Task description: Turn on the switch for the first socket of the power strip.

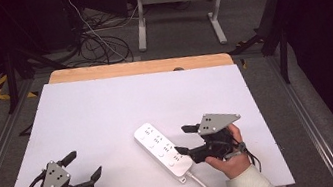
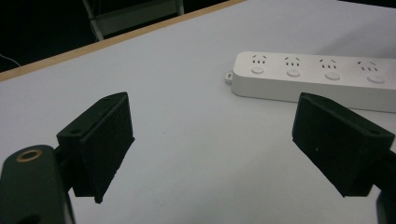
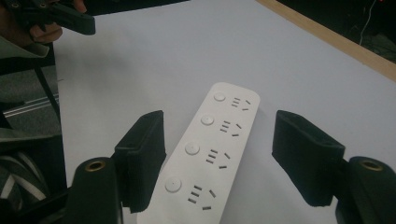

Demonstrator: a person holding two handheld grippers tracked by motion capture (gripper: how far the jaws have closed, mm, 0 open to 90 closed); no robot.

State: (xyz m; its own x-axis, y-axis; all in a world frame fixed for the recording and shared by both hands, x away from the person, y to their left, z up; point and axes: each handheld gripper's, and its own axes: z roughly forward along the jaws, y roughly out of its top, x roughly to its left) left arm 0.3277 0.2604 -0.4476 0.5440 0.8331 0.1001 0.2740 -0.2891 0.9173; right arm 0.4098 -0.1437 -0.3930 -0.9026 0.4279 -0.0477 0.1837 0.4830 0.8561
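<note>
— Two grippers from above: left gripper (image 1: pixel 81 166) near the counter (image 1: pixel 105 103) front edge, fingers wide, empty. Right gripper (image 1: pixel 185 139)?
— Just beside the power strip (image 1: pixel 163 148), fingers apart.
— Left gripper view: strip ahead, untouched.
— Right gripper view: fingers straddle the strip, not pressing.

Both black grippers, left gripper (image 1: pixel 82 167) and right gripper (image 1: pixel 186 139), carry grey 3-cornered plates, trailing black cables, white sleeves behind
</note>
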